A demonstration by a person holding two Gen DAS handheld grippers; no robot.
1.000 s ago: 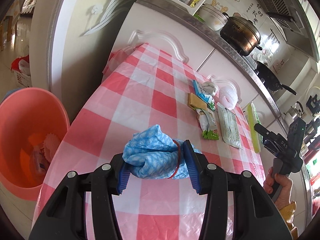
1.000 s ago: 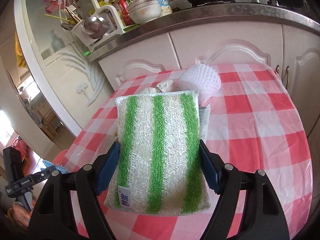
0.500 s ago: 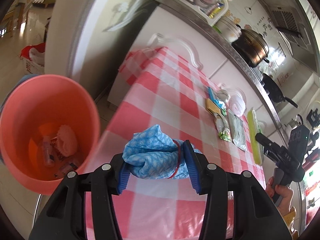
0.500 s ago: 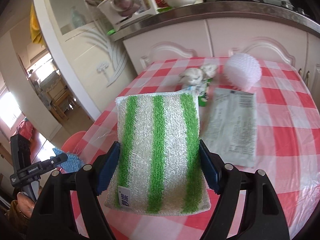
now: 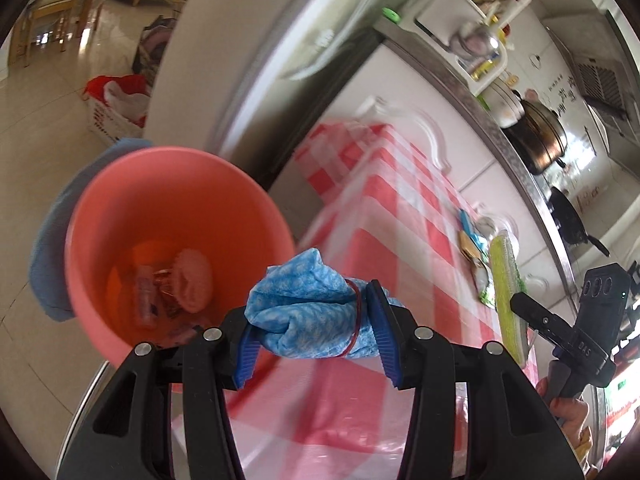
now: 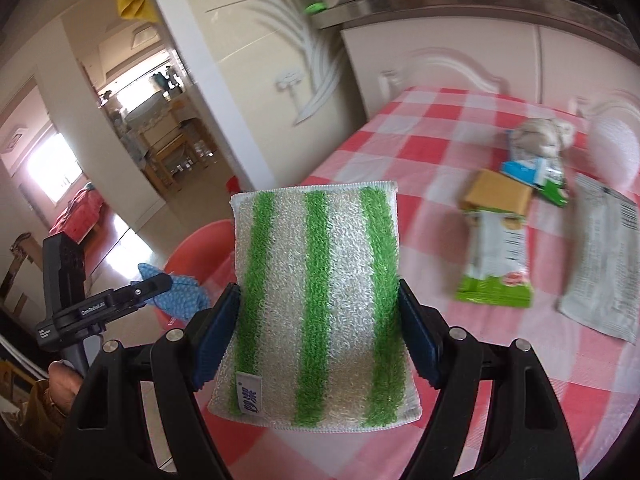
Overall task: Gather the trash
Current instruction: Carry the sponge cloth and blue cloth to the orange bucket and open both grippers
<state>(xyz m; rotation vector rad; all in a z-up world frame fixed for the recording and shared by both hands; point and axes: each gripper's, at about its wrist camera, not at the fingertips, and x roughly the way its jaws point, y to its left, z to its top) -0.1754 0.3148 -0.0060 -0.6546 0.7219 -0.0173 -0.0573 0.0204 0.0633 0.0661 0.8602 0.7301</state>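
Observation:
My left gripper (image 5: 316, 332) is shut on a crumpled blue cloth (image 5: 308, 312) bound with a red rubber band, held at the table's corner beside the pink bucket (image 5: 168, 208). The bucket stands on the floor with several wrappers inside. My right gripper (image 6: 318, 340) is shut on a green-and-white striped sponge pad (image 6: 320, 280), above the checked tablecloth (image 6: 420, 152). The right wrist view also shows the left gripper (image 6: 160, 284) with the blue cloth (image 6: 180, 296) over the bucket's rim (image 6: 200, 248). The left wrist view shows the sponge pad (image 5: 506, 292) edge-on at the right.
On the table lie a green-ended wrapper (image 6: 496, 264), a brown packet (image 6: 498, 194), a blue-white wrapper (image 6: 536, 172), a grey pouch (image 6: 600, 252) and crumpled paper (image 6: 536, 136). White cabinets (image 6: 440, 48) and a crowded counter (image 5: 520, 120) stand behind. A blue mat (image 5: 52, 240) lies under the bucket.
Both grippers have swung left toward the bucket, each keeping its load. The bucket now fills more of the left wrist view, and the table's trash has slid to the right.

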